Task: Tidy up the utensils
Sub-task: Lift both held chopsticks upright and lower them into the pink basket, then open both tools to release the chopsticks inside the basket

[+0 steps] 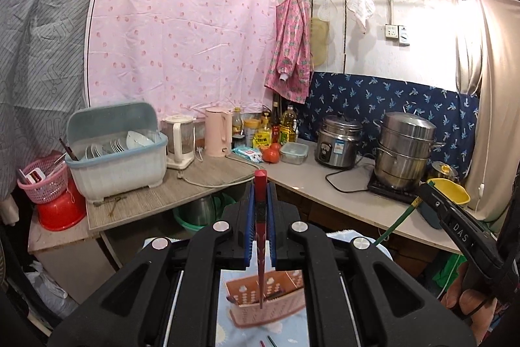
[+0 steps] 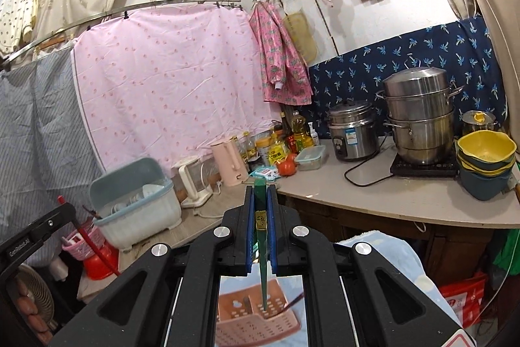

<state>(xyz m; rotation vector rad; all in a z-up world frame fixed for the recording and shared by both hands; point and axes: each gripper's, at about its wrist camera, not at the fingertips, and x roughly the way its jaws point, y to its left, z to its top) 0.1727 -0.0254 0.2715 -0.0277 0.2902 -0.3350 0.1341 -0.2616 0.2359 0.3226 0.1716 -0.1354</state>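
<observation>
Chopsticks are hanging tip-down over the pink holder (image 1: 266, 298): left hand-held gripper (image 1: 261, 200) is clamping the red chopstick (image 1: 260, 184), right hand-held gripper (image 2: 261, 207) the green chopstick (image 2: 261, 194).

A cramped home kitchen corner, as you faced it.

You looked onto an L-shaped counter (image 1: 305, 181) carrying a rice cooker (image 1: 338, 141), a stacked steel steamer (image 1: 404, 148) on a hob, a pink kettle (image 1: 218, 131), oil bottles (image 1: 287, 126) and a covered dish rack (image 1: 118, 148); bedsheets (image 1: 182, 28) and garments hung from wall rails.

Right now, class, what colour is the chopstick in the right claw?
Green chopstick, with a gold band; clearest in the right wrist view.
</observation>
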